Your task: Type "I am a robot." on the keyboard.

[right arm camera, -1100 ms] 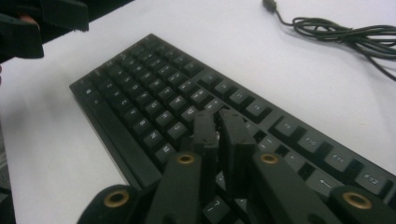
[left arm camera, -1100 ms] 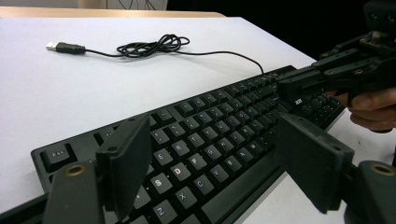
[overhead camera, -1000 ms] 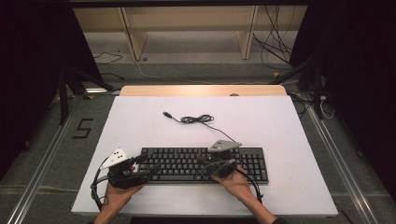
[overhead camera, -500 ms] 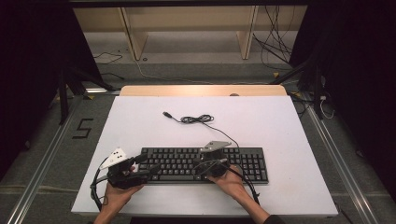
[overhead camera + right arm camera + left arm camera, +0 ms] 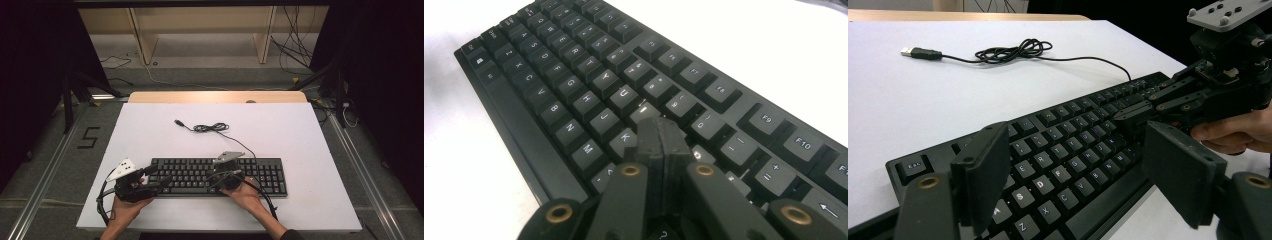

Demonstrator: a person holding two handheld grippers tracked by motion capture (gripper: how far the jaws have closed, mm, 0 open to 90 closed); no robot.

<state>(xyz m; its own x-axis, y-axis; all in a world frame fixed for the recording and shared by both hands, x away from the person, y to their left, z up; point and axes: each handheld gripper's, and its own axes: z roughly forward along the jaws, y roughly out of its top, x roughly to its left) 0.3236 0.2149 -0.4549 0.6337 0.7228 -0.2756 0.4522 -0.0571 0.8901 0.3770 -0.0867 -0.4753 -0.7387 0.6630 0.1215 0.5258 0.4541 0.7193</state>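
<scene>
Keyboard [image 5: 220,176] sits low in the high view's centre; my right gripper [image 5: 663,134], jaws clenched together and empty, hovers at the I and K keys; I'd press one key squarely; my left gripper [image 5: 1075,180] gapes, straddling its end.

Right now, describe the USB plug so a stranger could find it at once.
On the white table, look beyond the black keyboard to the tangled black cable. The plug is its free end, lying left of the tangle, metal-tipped.
</scene>
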